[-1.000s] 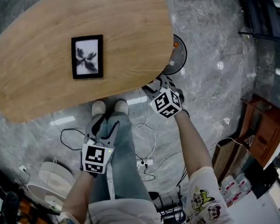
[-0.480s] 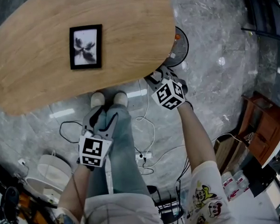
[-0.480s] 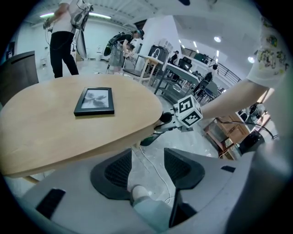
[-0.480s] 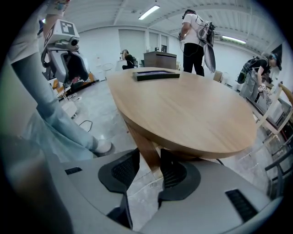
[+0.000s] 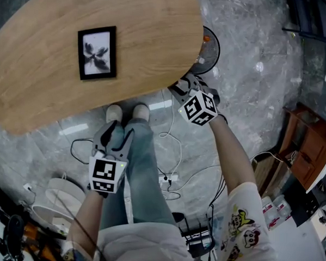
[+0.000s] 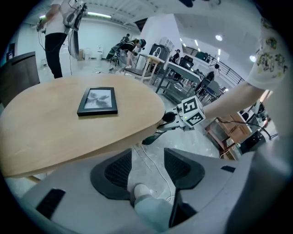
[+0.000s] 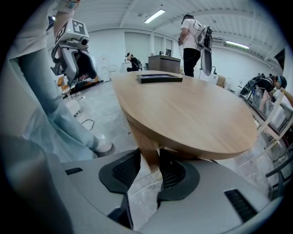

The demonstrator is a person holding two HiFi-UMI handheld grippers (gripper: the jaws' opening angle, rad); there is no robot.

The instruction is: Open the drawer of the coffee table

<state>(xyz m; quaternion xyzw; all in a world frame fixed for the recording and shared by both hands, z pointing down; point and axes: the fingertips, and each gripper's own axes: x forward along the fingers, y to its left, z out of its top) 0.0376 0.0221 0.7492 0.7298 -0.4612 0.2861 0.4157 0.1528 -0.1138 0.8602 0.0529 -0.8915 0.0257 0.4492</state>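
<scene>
Since a second ago the right gripper (image 7: 149,157) has been closing its jaws, and they now pinch a wooden piece (image 7: 147,146) that hangs under the rim of the counter (image 5: 145,50). Neither hand has shifted noticeably against the counter.

Counted: two grippers, one oval wooden counter, one black picture frame (image 5: 96,53) lying flat on it, and two pale shoes (image 5: 115,112) side by side at its near edge. The left gripper (image 5: 118,137) hovers over the person's jeans leg (image 5: 144,175), well short of the counter. Its jaws are spread, with only floor and a shoe seen beyond them.

Only the right gripper view shows the wooden piece and the grip on it. From the head view the counter top covers that spot and the jaw tips vanish under the rim. Whether the piece belongs to the drawer I cannot tell, and no view shows a drawer front plainly. The left gripper view shows the other gripper reaching in below the rim from the side.

On the grey stone floor lie white cables (image 5: 170,149) and a power strip (image 5: 168,179). A round black fan (image 5: 207,58) stands half hidden behind the counter's edge, and a brown cabinet (image 5: 309,156) stands off to the right. A person (image 7: 194,36) stands beyond the far side.
</scene>
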